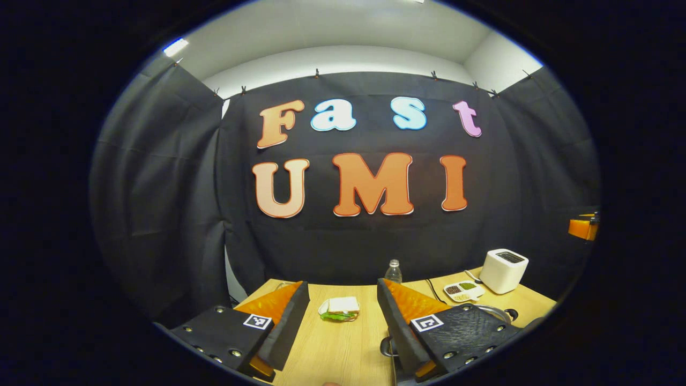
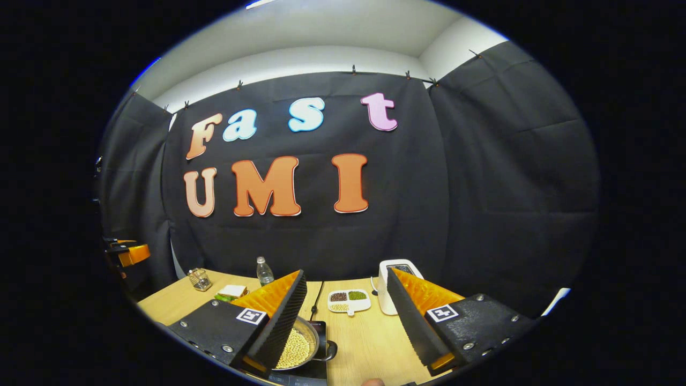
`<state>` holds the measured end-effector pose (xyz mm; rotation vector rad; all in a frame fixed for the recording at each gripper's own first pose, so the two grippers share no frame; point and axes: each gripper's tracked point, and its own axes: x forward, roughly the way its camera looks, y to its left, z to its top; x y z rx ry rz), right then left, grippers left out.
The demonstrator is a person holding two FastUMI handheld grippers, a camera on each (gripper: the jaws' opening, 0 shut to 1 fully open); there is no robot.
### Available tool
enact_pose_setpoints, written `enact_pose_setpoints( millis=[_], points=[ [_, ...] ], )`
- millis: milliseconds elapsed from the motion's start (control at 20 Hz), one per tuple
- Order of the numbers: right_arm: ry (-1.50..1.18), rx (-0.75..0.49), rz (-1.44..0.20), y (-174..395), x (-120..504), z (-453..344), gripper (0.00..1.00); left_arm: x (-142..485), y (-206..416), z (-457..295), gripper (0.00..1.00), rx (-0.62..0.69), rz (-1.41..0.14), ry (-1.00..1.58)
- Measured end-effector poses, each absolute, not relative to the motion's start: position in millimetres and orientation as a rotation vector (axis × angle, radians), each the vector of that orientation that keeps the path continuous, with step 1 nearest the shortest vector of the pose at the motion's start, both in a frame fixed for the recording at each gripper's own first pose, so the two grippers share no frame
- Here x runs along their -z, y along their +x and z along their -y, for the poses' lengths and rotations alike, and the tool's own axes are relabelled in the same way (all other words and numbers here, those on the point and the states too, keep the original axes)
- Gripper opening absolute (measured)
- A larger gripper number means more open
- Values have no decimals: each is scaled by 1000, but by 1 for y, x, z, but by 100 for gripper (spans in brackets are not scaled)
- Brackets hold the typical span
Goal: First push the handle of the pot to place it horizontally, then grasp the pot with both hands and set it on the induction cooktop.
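Observation:
A steel pot (image 2: 297, 347) holding yellow beans rests on the black induction cooktop (image 2: 322, 328), partly hidden by my right gripper's left finger. One small side handle (image 2: 330, 351) sticks out to its right. My right gripper (image 2: 345, 274) hovers above it, open and holding nothing. In the left gripper view, the pot's rim (image 1: 492, 309) peeks out behind the right finger, and a handle (image 1: 387, 347) shows low down. My left gripper (image 1: 343, 287) is open and holds nothing, raised over the wooden table (image 1: 343, 348).
A sandwich on a plate (image 1: 338, 309), a water bottle (image 1: 394, 271), a divided dish of beans (image 1: 463, 290) and a white appliance (image 1: 504, 271) stand toward the back of the table. A wire basket (image 2: 200, 279) sits at the far left. A cable (image 2: 317, 297) runs to the cooktop.

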<state>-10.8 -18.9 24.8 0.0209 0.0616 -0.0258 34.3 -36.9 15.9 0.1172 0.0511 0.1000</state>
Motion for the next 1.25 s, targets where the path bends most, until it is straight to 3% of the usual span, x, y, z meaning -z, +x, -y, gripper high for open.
enact_pose_setpoints(
  millis=[100, 200, 350, 450, 500, 600, 1100, 1150, 1250],
  points=[
    [15, 28, -52, -20, -30, 23, 98, -31, 27, 21, 77, -141, -19, 149],
    [4, 28, -45, -23, -33, 26, 93, -32, 19, 17, 77, -160, -10, 197],
    [12, 18, -55, -24, -29, 22, 93, -7, 20, 42, 78, -82, -69, 127],
    [15, 18, -62, -22, -26, 22, 93, -14, 23, 29, 77, -112, -58, 170],
    [10, 20, -62, -20, -24, 24, 98, -19, 26, 28, 77, -105, -52, 153],
    [0, 29, -58, -17, -25, 29, 93, -25, 22, 27, 78, -107, -48, 125],
    [15, 55, -52, -21, -24, 45, 93, -42, 21, 27, 79, -117, -9, 138],
    [8, 57, -53, -24, -23, 46, 98, -44, 21, 31, 78, -113, -1, 146],
    [-3, 54, -54, -26, -24, 46, 93, -43, 18, 42, 78, -93, -8, 137]
  ],
)
